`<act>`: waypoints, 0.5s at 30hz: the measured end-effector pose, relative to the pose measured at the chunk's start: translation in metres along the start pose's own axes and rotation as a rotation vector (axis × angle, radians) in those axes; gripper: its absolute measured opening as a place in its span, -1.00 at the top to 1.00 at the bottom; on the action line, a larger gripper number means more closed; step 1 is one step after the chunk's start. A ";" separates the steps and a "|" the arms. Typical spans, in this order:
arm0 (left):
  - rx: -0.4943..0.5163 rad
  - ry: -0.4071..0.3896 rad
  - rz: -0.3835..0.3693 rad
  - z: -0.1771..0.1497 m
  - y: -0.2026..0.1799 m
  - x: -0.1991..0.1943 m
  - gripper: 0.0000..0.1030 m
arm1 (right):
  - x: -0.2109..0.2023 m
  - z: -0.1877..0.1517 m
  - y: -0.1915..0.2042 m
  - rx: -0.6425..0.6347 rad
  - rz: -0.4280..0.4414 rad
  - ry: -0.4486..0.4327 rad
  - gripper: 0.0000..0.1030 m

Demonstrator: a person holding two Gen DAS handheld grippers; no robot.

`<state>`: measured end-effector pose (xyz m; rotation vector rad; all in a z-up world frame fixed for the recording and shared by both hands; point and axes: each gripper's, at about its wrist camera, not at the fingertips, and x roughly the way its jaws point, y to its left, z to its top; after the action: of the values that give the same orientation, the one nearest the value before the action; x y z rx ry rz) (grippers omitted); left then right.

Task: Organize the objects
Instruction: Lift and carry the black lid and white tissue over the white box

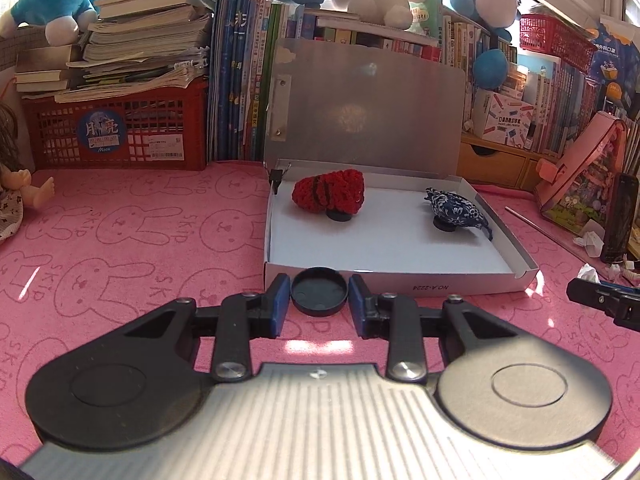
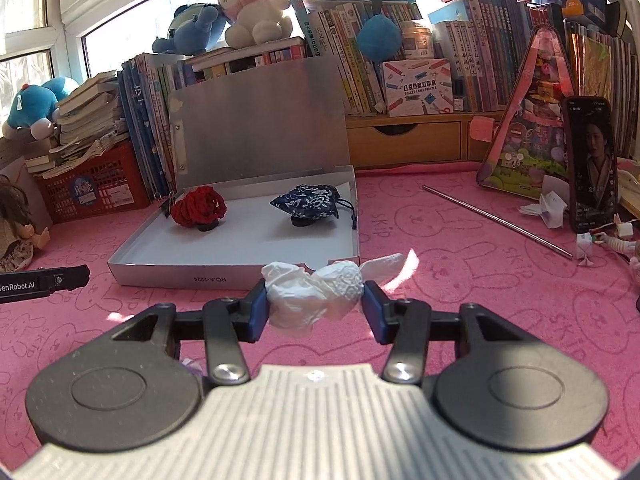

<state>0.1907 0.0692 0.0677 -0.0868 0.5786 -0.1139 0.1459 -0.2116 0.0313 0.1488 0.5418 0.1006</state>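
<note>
The jaws of the left gripper (image 1: 319, 298) hold a round black plastic base (image 1: 319, 291), the right gripper (image 2: 315, 300) jaws a crumpled white pouch (image 2: 316, 295), both just before the open shallow cardboard box (image 1: 400, 282) straight ahead.

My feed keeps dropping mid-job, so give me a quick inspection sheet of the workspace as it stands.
Surface: pink bunny-print cloth, sunlit in patches.
Job's things: open shallow box, lid upright; inside, a red crocheted piece and a blue patterned pouch, each on a small black base.
Clutter: metal rod, phone, folded paper scraps, doll at the left edge.
Grippers: left hand-held gripper shut on a black round cap; right hand-held gripper shut on a white crumpled bundle. Both are just short of the box's front wall.
Cables: nothing seen.
Surroundings: book rows, red crate under stacked papers, plush toys, wooden drawers.
</note>
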 end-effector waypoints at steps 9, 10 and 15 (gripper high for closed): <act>-0.050 0.049 -0.038 0.027 -0.001 0.039 0.28 | 0.035 0.032 -0.002 0.038 0.059 0.072 -0.03; -0.050 0.055 -0.040 0.030 -0.002 0.044 0.28 | 0.040 0.036 -0.002 0.049 0.066 0.082 -0.03; -0.042 0.075 -0.037 0.043 -0.006 0.068 0.28 | 0.065 0.052 -0.006 0.086 0.094 0.118 -0.03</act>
<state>0.2706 0.0566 0.0676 -0.1351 0.6548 -0.1417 0.2288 -0.2143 0.0411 0.2535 0.6571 0.1788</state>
